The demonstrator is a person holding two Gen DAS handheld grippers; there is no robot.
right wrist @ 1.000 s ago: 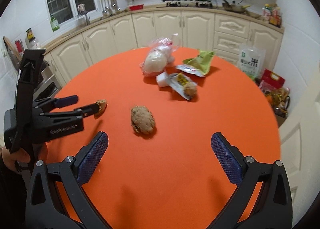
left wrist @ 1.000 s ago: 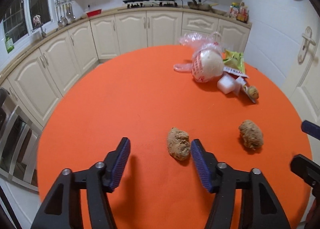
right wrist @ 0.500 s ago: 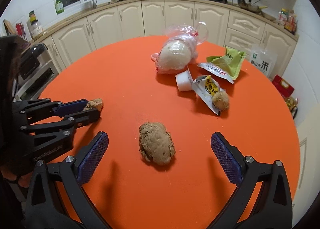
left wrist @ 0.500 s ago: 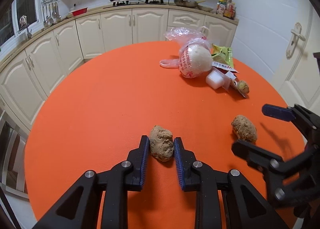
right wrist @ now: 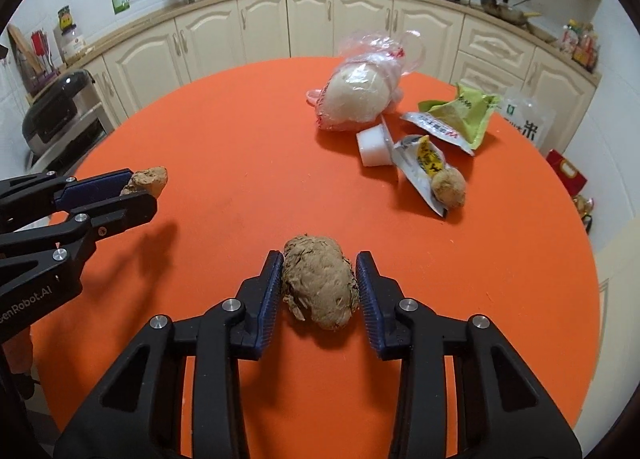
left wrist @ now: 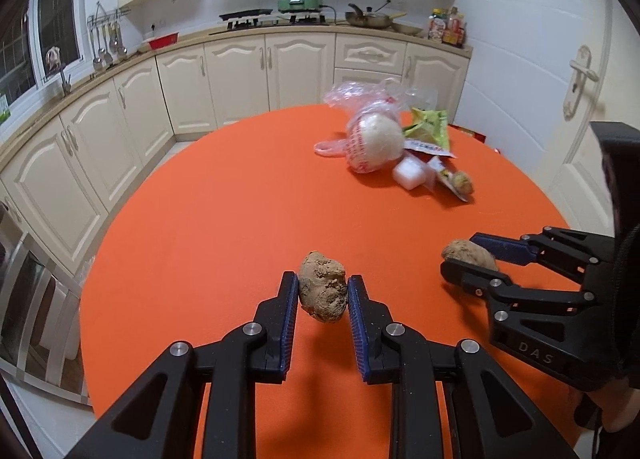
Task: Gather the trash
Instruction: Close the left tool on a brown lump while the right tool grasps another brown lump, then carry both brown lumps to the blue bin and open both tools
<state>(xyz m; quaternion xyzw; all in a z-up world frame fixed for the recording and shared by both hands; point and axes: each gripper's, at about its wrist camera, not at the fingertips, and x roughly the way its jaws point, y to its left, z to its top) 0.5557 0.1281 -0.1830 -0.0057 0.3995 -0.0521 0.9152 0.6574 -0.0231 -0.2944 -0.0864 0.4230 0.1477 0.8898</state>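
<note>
Two brown crumpled lumps are the trash near me on the round orange table [left wrist: 224, 219]. My left gripper [left wrist: 322, 283] is shut on the first brown lump [left wrist: 323, 293] and holds it just above the cloth; in the right wrist view the left gripper [right wrist: 142, 191] casts a shadow underneath, with that lump [right wrist: 149, 179] poking out past its tips. My right gripper [right wrist: 320, 259] is closing on the second brown lump [right wrist: 320, 283], which lies on the table with both blue pads against its sides. The left wrist view shows the right gripper [left wrist: 462, 255] around that lump [left wrist: 468, 253].
More litter lies at the far right of the table: a plastic bag with a white ball [right wrist: 356, 95], a white cup [right wrist: 372, 141], green and silver wrappers [right wrist: 464, 115], and a small brown lump [right wrist: 450, 187] on a yellow wrapper. Cream cabinets [left wrist: 248, 75] ring the table.
The left jaws closed on the first lump and raised it slightly. The right gripper came forward over the second lump and its wide jaws closed in on it.
</note>
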